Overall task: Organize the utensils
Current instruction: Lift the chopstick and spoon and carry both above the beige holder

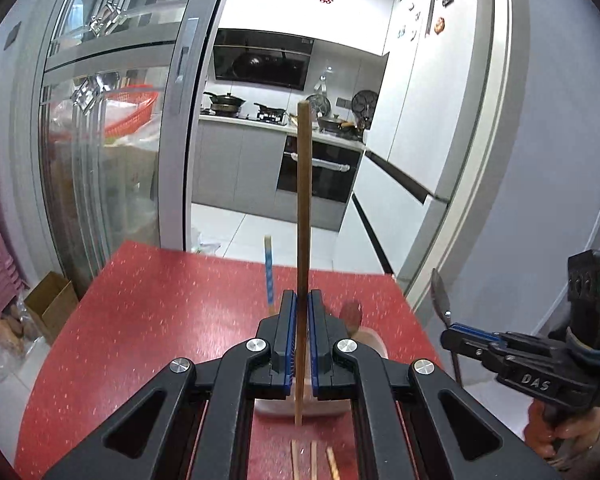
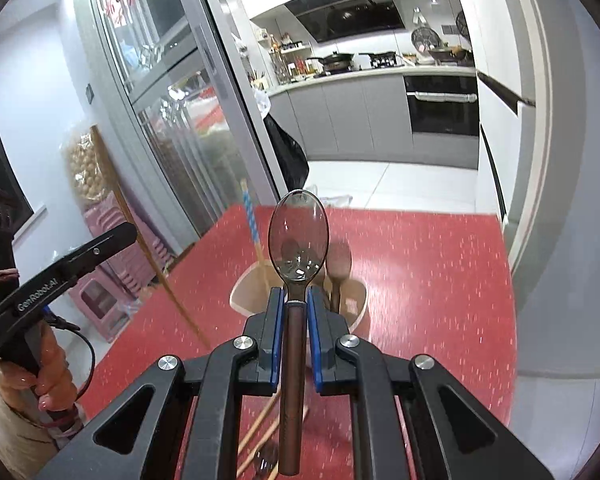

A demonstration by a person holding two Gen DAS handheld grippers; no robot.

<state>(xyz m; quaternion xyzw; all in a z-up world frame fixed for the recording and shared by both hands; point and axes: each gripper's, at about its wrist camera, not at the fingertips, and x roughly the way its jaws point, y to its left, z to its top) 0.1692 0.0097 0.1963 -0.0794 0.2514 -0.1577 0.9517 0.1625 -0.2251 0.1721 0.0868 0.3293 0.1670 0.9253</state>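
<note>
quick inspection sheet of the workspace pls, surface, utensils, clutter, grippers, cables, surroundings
surface: red speckled table, mostly bare
job's things: beige holder cup on the table, holding a blue-patterned chopstick and a wooden spoon; loose light wooden chopsticks lying near the table's close edge
clutter: nothing seen on the table
grippers: left gripper shut on a brown wooden chopstick; right gripper shut on a dark-handled metal spoon
cables: black cable looping at the left gripper's handle
surroundings: glass sliding door, kitchen beyond, white fridge
</note>
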